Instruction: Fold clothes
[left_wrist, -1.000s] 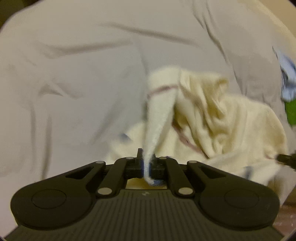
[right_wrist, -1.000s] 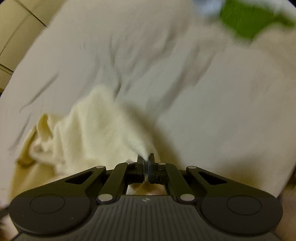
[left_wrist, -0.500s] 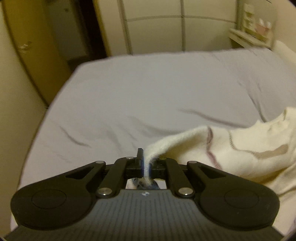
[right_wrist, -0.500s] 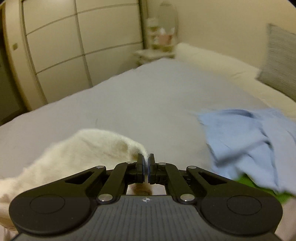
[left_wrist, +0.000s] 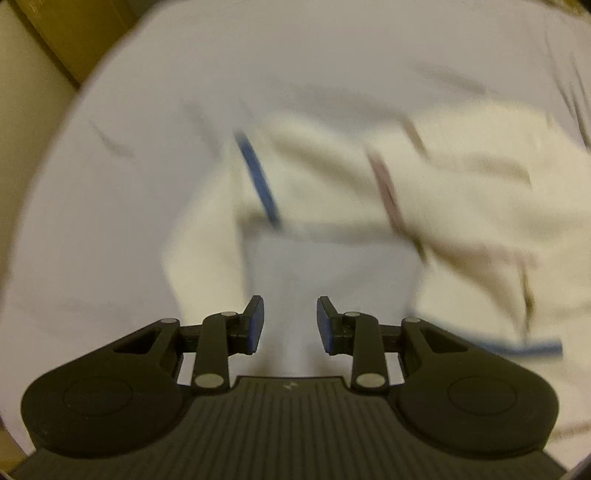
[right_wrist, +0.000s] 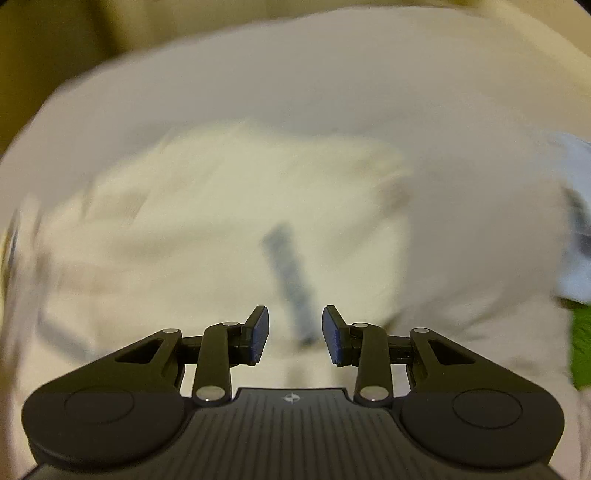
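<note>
Both grippers' jaws are opening, empty, above the blurred cream sweater (left_wrist: 461, 192); no writing legible.

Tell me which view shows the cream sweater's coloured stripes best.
The left wrist view: the cream sweater shows a blue stripe and a reddish stripe. The right wrist view gives one blurred bluish stripe.
</note>
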